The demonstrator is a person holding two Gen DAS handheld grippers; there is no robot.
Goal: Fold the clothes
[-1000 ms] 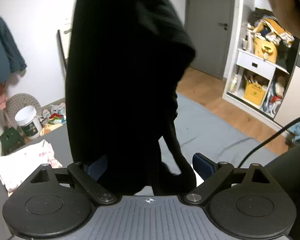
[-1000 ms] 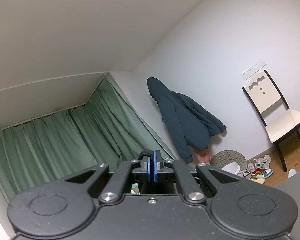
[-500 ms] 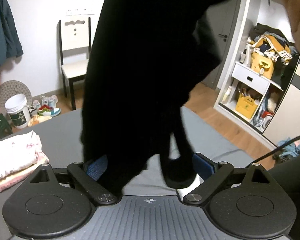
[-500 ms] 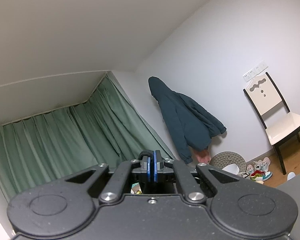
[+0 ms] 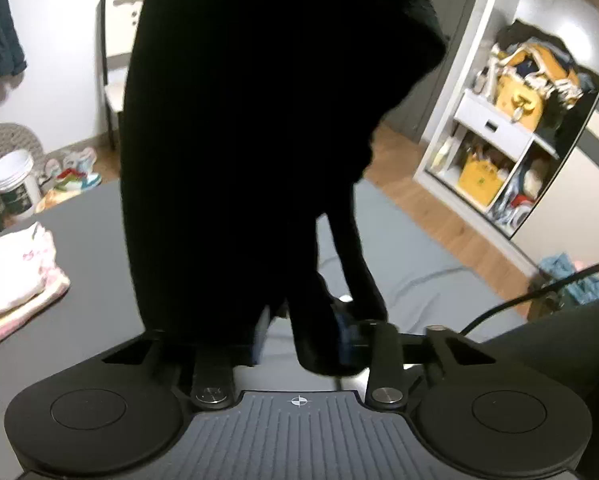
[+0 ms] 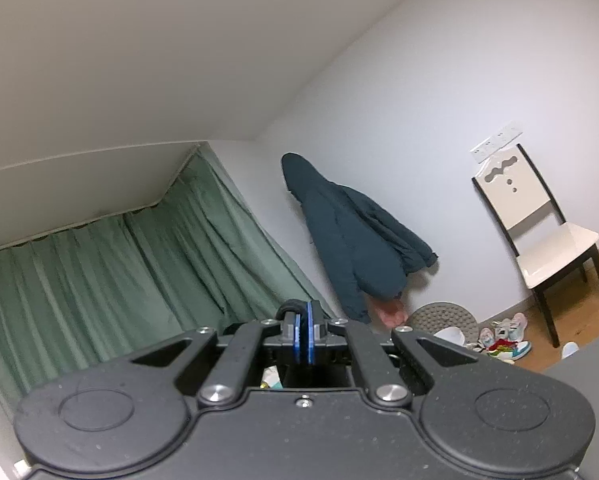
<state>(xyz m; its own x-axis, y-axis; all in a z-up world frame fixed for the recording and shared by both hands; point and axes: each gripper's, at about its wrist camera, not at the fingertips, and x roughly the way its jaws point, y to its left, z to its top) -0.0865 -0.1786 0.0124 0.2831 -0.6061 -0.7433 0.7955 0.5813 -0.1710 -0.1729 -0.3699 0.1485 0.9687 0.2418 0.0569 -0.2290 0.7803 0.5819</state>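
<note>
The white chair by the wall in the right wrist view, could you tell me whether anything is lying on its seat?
No, the white chair's seat shows bare, with nothing resting on it.

A hanging garment [image 5: 251, 128] is dangling before the left gripper [image 5: 299, 332], over a bed [image 5: 419, 264]. Folded clothes [image 5: 15, 276] are lying left; shelves [image 5: 511, 120] are standing right.

I can read no words, brands or numbers anywhere; the dark label on the white bucket [image 5: 13, 186], far left of my left claw, is too blurred.
</note>
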